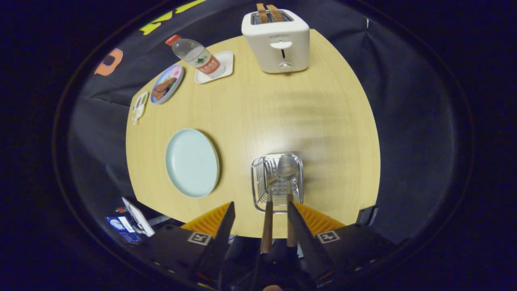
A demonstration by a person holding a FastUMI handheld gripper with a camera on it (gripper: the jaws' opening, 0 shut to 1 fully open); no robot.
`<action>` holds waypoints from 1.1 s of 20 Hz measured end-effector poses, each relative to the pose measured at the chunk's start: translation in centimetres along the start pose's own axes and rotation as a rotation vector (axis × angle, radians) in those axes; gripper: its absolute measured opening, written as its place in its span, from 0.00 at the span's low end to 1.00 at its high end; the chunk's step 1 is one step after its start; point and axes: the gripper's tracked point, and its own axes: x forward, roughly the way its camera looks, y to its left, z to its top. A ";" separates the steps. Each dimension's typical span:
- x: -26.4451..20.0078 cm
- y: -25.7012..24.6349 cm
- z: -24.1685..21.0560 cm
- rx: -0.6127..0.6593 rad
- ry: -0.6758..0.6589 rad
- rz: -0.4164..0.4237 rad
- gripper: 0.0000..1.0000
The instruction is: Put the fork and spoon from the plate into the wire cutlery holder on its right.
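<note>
The wire cutlery holder [277,184] stands on the wooden table, just ahead of my fingers. In it are the fork [269,171] and the spoon [287,166], heads at its far end, their wooden handles rising back between my fingers. My gripper [261,205] hangs high above the table's near edge and is open; the fork handle sits in the gap and the spoon handle lies close beside the right finger [301,228]. Left of the holder, the pale blue-green plate [174,139] has nothing on it.
A white toaster [278,46] with two bread slices stands at the far edge. A water bottle [197,56] lies on a small white tray [227,60] at the far left, next to a patterned saucer [167,83] and a small white item [139,106].
</note>
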 end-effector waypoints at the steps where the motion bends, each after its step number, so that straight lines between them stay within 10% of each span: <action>1: -0.6 0.6 0.9 -0.024 -0.063 -0.002 0.87; 9: -9.5 7.6 7.5 -0.172 -0.729 -0.005 0.97; 22: -18.9 14.8 5.0 -0.198 -1.195 -0.068 0.97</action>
